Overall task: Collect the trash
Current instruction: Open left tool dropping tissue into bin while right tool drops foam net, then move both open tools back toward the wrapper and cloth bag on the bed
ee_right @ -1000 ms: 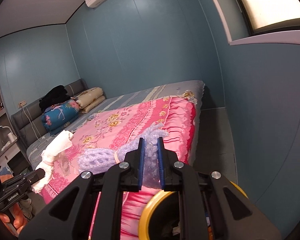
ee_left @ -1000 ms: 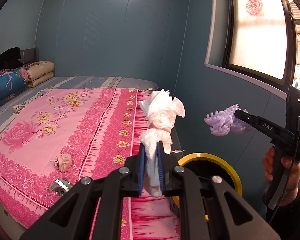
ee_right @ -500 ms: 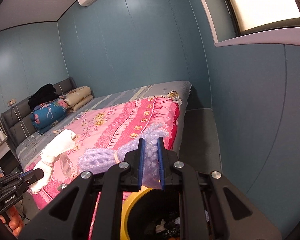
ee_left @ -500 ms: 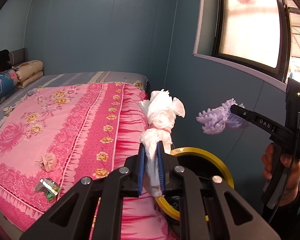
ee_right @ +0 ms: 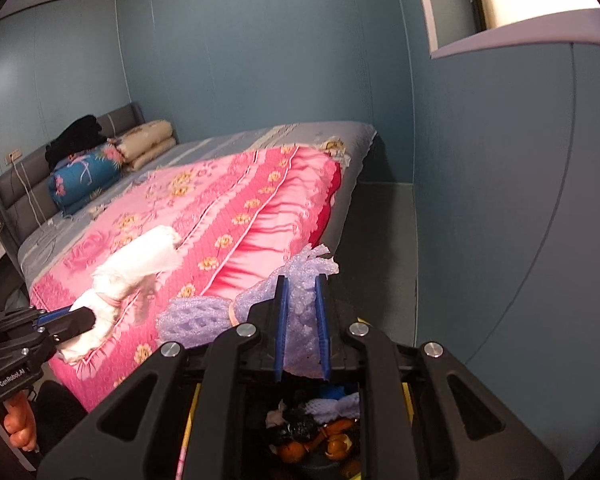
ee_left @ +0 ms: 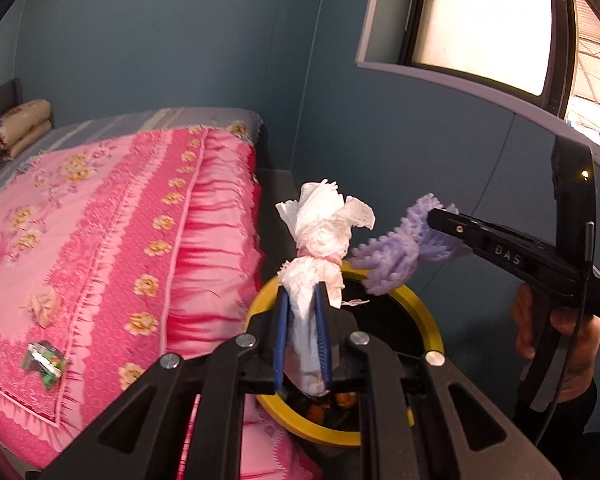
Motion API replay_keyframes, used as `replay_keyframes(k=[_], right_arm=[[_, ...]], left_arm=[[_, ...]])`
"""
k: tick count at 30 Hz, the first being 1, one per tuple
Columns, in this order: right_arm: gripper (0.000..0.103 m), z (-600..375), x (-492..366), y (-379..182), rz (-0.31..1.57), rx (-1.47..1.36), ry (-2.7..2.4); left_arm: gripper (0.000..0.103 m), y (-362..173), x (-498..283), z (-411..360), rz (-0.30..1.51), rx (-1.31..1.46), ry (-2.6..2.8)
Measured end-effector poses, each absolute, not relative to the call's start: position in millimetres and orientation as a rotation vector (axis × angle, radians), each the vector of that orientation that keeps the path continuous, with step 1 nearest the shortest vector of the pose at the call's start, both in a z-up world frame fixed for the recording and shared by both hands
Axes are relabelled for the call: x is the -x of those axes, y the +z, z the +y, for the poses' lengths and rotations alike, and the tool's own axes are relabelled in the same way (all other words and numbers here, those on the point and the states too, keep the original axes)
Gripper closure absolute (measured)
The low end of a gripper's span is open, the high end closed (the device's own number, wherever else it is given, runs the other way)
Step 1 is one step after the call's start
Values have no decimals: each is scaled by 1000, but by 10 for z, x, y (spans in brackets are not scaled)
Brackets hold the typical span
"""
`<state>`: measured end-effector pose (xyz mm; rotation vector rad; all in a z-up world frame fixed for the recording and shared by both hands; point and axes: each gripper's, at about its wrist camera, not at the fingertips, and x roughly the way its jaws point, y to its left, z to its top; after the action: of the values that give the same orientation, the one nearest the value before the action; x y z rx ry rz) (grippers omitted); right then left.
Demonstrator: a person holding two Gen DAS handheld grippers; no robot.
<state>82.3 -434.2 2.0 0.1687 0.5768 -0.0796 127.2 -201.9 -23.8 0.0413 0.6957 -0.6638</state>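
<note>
Both tongs are pinching trash: your left tongs (ee_left: 302,336) are clamping a wad of white tissue (ee_left: 320,240), your right tongs (ee_right: 302,328) a purple foam fruit net (ee_right: 268,308). You are holding both over the yellow-rimmed bin (ee_left: 428,320) beside the bed (ee_left: 120,220), probably so each drops straight in. Only the left view is showing a crumpled pink wad (ee_left: 44,304) and a foil wrapper (ee_left: 44,364) lying on the bedspread; only the right is showing orange peel (ee_right: 336,444) inside the bin.

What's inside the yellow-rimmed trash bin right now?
In the yellow-rimmed trash bin, orange peels, a purple foam net, a crumpled tissue and something dark show. The right tool's black frame covers the rest, so the bottom and sides can't be seen.
</note>
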Motion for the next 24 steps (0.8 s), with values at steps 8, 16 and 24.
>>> replay_keyframes(k=[8, 16, 24], right_arm=[[86, -4424, -869, -237, 631, -196, -68], [59, -4475, -886, -323, 640, -239, -89], [44, -4509, -835, -282, 566, -286, -67]], left_arm=[[84, -487, -1341, -2117, 762, -5, -702], [46, -481, -1458, -1883, 758, 62, -624], [29, -501, -1631, -1445, 733, 122, -477]])
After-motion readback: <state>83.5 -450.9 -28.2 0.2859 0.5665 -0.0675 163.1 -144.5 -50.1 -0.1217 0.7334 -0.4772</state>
